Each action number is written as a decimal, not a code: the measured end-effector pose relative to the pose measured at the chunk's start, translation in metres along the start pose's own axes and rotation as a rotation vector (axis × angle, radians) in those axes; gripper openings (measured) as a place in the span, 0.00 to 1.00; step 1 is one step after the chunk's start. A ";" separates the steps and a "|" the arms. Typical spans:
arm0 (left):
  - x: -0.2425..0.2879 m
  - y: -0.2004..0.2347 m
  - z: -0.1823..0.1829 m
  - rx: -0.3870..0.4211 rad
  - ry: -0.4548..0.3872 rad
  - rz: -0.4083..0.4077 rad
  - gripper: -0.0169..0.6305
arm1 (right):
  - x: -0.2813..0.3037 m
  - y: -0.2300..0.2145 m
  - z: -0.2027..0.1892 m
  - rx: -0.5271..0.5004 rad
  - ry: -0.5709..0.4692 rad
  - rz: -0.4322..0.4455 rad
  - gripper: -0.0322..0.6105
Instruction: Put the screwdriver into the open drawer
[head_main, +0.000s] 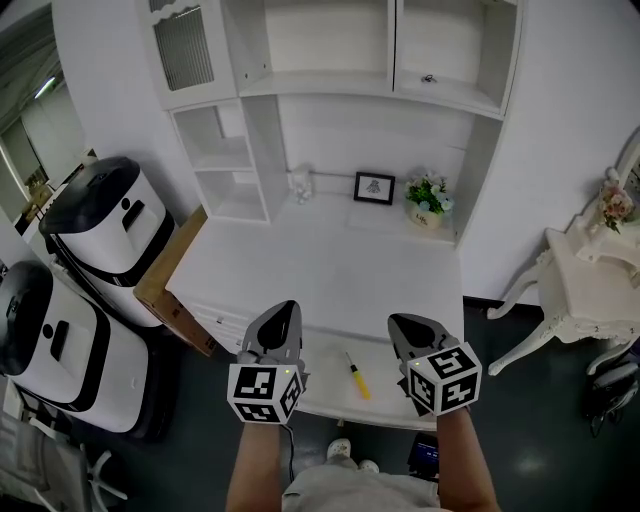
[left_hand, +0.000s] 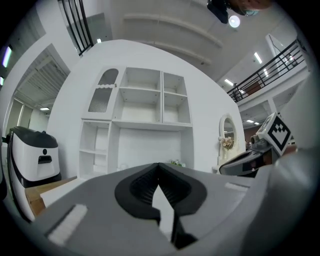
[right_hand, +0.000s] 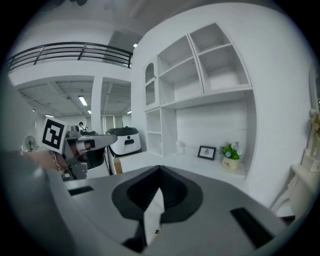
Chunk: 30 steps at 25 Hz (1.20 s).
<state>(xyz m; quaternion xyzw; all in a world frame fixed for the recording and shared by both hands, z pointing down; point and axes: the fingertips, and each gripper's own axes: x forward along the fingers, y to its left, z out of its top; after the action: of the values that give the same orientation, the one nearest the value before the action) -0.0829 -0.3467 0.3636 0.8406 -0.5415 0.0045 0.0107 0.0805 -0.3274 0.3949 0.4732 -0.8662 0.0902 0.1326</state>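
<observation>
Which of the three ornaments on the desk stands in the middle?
The framed picture, between the white figurine on its left and the flower pot on its right.

Grey left gripper (head_main: 286, 308) and right gripper (head_main: 407, 322), black-white marker cubes (head_main: 265, 393)

Desk top (head_main: 330, 262) is bare thru the middle & front, so there's wide free passage. A small figurine (head_main: 300, 183), framed pic (head_main: 374, 187) & flower pot (head_main: 428, 206) line its back edge, w/ hutch shelves (head_main: 232, 165) closing the back-left corner. Left gripper (head_main: 284, 310) & right gripper (head_main: 406, 324) hang over the front edge w/ a gap btwn; brown board (head_main: 168, 282) & white machines (head_main: 95, 225) crowd the left edge.
</observation>
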 end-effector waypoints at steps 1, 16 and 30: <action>0.000 -0.001 0.007 0.009 -0.016 -0.002 0.04 | -0.005 -0.001 0.008 -0.009 -0.024 -0.008 0.06; -0.011 -0.024 0.091 0.142 -0.187 -0.025 0.04 | -0.082 -0.013 0.111 -0.115 -0.310 -0.119 0.06; -0.018 -0.025 0.114 0.161 -0.234 -0.006 0.04 | -0.105 -0.017 0.132 -0.134 -0.373 -0.167 0.06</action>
<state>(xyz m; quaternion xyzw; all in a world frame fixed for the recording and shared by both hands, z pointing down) -0.0684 -0.3228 0.2487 0.8353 -0.5343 -0.0501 -0.1197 0.1298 -0.2897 0.2375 0.5421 -0.8375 -0.0682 0.0083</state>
